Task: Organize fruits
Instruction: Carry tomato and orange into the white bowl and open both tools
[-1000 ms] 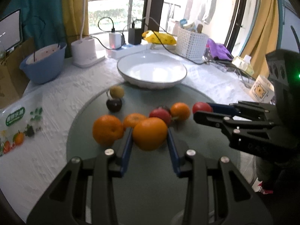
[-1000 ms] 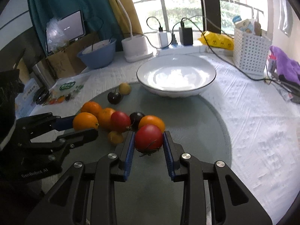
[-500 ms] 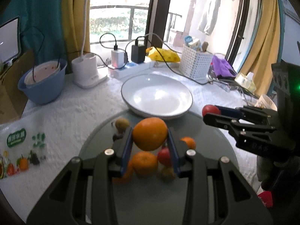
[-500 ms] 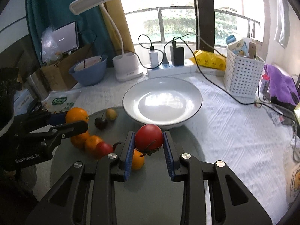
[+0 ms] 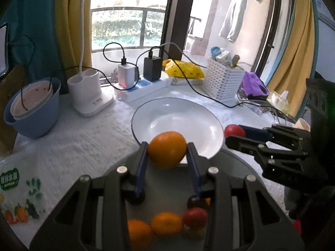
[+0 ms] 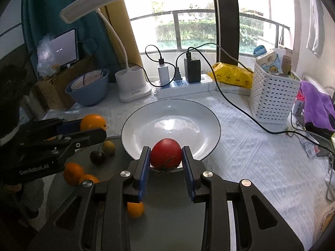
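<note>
While both fruits hang at the bowl's near rim:
Left gripper (image 5: 167, 156): clamped on the orange (image 5: 167, 149).
Right gripper (image 6: 166, 159): clamped on the red tomato (image 6: 166, 153).
White bowl (image 6: 209, 117): empty.
Risk: two claws releasing together could collide; a round fruit may roll out.
Change: both fruits lifted off the grey turntable (image 6: 117, 163) toward the bowl.

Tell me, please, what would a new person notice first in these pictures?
First, the two held fruits: the left gripper clamps an orange, the right gripper a red tomato, both at the near rim of the empty white bowl. More fruits lie on the grey mat below.
</note>
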The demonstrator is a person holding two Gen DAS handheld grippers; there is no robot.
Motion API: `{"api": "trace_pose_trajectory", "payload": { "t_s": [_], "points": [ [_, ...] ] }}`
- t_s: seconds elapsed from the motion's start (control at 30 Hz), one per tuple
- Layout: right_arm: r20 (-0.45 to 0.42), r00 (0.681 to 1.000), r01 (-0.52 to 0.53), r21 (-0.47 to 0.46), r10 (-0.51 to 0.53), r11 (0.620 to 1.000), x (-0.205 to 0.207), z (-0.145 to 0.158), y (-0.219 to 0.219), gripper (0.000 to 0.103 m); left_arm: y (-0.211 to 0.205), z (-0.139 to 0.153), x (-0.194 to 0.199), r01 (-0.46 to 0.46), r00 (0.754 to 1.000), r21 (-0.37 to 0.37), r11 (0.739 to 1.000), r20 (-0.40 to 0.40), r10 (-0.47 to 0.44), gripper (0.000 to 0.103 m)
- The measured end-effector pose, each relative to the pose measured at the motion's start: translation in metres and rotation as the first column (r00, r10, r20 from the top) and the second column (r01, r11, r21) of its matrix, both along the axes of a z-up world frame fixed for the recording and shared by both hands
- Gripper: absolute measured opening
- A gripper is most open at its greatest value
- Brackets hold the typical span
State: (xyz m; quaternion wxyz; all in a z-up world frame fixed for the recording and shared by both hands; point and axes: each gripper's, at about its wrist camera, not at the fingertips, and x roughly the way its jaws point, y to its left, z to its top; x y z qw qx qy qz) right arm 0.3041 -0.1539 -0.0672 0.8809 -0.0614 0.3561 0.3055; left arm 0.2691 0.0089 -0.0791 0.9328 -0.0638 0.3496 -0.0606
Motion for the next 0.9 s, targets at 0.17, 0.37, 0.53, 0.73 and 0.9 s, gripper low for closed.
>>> {"api": "trace_pose_trajectory", "payload": {
  "t_s": [0.17,0.37,0.53,0.73,0.9],
  "points": [
    [-0.013,1.0,0.007,0.002,-0.006,1.0,0.018,-0.007,0.003,0.032,-0.001,-0.002,0.022,0.018,1.0,-0.001,1.0,-0.01,-0.018,0.038],
    [-0.026,1.0,0.014,0.009,-0.013,1.0,0.034,-0.014,0.006,0.032,-0.005,-0.007,0.044,0.033,0.999,-0.01,0.999,-0.028,-0.033,0.038],
    [-0.035,0.999,0.016,0.011,-0.016,1.0,0.044,-0.019,0.008,0.032,-0.007,-0.015,0.058,0.03,0.998,-0.014,0.999,-0.057,-0.031,0.038],
    [-0.038,0.999,0.032,0.023,-0.032,0.999,0.051,-0.019,0.007,0.033,-0.007,-0.015,0.061,0.023,0.998,-0.009,1.0,-0.059,-0.023,0.038],
    [-0.037,0.998,0.049,0.021,-0.049,0.999,0.049,-0.016,0.004,0.035,-0.006,-0.014,0.058,0.014,0.998,-0.016,1.0,-0.061,-0.015,0.047]
  ]
}}
